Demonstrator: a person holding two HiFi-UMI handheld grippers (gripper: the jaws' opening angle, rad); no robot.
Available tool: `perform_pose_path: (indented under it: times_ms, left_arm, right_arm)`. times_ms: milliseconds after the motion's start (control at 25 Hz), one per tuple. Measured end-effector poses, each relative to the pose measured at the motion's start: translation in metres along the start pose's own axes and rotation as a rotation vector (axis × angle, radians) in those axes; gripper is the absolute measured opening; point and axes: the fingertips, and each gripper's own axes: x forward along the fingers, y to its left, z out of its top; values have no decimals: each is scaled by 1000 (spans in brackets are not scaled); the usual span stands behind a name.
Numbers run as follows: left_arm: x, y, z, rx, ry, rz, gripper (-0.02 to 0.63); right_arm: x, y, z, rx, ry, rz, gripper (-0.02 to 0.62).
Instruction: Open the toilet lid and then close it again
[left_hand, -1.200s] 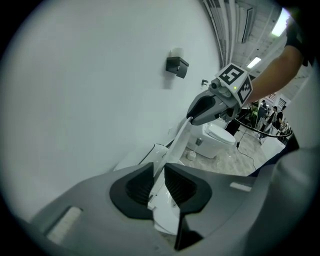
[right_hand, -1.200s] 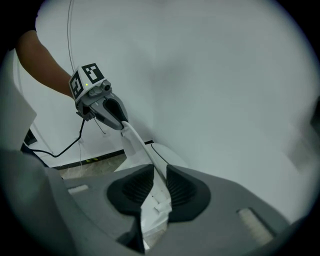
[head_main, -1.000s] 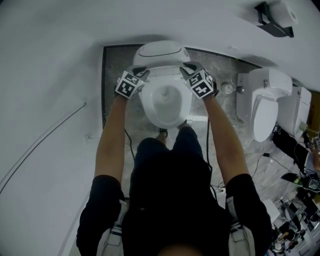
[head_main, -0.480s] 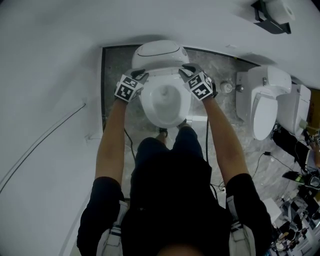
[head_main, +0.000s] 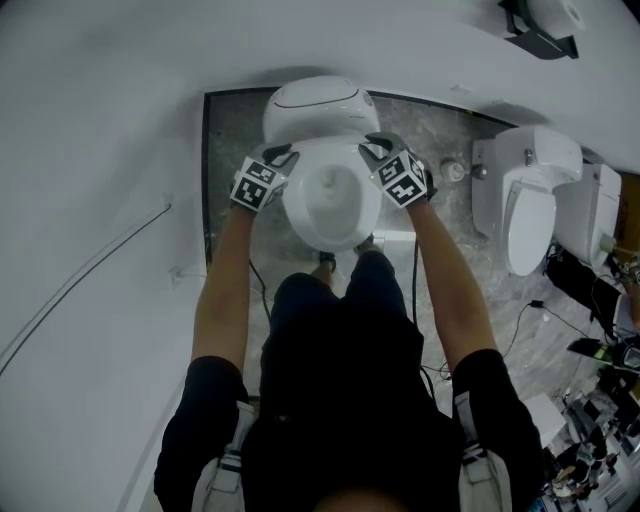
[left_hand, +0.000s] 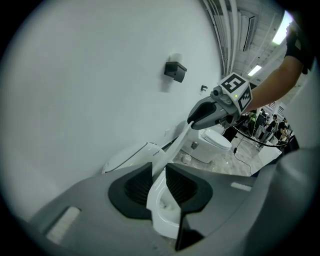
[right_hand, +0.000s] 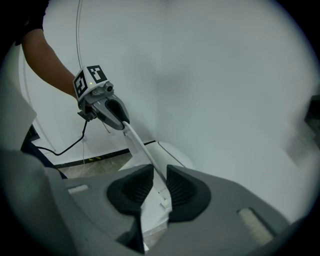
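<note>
Second toilet (head_main: 530, 215), black wall holder (head_main: 540, 40), marble floor (head_main: 232, 130)

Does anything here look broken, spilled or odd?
Nothing broken or spilled. The toilet lid is partly raised, pinched at each side by the left gripper and right gripper. A second toilet stands close beside it.

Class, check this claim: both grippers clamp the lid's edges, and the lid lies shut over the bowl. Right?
No: the lid is raised, not shut. The head view shows the open bowl between the left gripper and the right gripper. Both do clamp the lid's edges.
</note>
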Motion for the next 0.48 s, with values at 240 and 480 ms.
perform_pose_path:
  times_ms: [240,480]
  left_arm:
    - [-9,-22,-12,5,-33,16,84]
    - [-11,-45,-26,42,-26,23,86]
  right_arm:
    - [-13,21,-13,-29,22,15,86]
    - [-22,39,-31,-46,32,22,87]
